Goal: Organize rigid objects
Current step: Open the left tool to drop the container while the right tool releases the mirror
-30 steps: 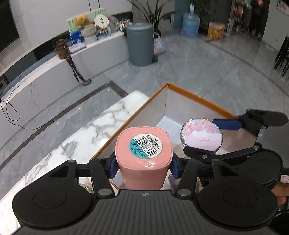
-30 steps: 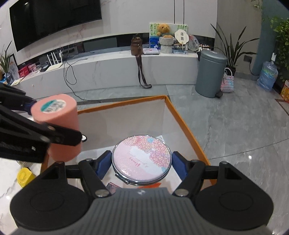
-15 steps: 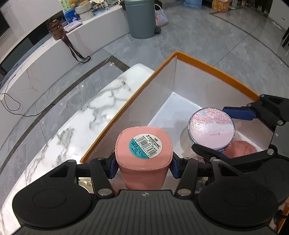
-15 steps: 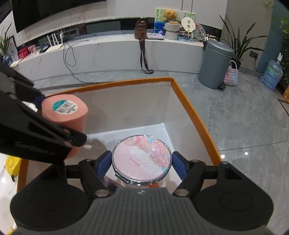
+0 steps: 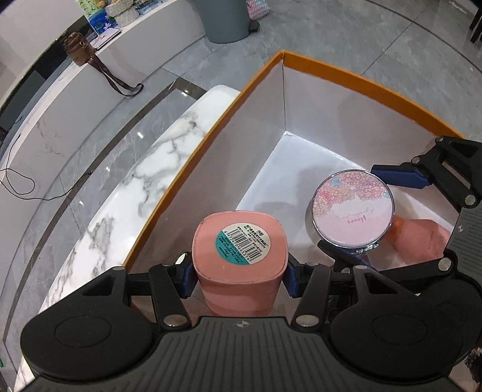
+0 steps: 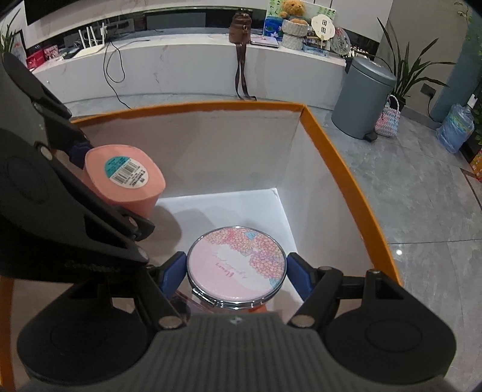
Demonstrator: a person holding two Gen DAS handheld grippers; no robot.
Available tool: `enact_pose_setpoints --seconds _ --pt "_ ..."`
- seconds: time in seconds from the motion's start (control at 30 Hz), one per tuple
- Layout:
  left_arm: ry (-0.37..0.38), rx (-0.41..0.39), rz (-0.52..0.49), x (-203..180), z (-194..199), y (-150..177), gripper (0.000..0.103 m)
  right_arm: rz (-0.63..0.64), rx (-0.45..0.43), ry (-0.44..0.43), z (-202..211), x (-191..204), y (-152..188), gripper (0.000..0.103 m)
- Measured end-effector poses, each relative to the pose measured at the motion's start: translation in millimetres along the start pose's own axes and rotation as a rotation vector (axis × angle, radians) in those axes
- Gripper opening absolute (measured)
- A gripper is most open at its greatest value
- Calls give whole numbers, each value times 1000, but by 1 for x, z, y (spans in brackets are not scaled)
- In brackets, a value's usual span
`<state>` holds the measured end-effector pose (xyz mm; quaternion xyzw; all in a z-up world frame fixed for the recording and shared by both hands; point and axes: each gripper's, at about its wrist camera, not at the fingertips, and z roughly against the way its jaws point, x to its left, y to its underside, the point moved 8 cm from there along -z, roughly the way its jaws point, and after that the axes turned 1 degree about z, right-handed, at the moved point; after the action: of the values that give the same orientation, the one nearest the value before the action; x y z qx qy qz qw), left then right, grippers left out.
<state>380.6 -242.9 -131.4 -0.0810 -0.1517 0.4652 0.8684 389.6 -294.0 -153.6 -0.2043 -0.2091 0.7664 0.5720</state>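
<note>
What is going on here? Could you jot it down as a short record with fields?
Setting: marble table with an open box, orange rim, white inside
Left gripper: shut on a pink container, barcode sticker facing up
Right gripper: shut on a round floral compact mirror
Position: both items held inside the box opening, above its floor
Already in box: a pink item on the floor under the mirror, partly hidden
Background: grey bin, brown bag on a ledge
</note>
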Motion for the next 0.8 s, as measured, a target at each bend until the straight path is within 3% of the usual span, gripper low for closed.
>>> enact_pose_setpoints --seconds 0.4,0.8 --pt "-24 33 -44 -5 -12 3 64 39 49 19 -17 5 7 72" --pt "6 -28 -24 2 1 -5 75 9 4 35 -2 1 4 76"
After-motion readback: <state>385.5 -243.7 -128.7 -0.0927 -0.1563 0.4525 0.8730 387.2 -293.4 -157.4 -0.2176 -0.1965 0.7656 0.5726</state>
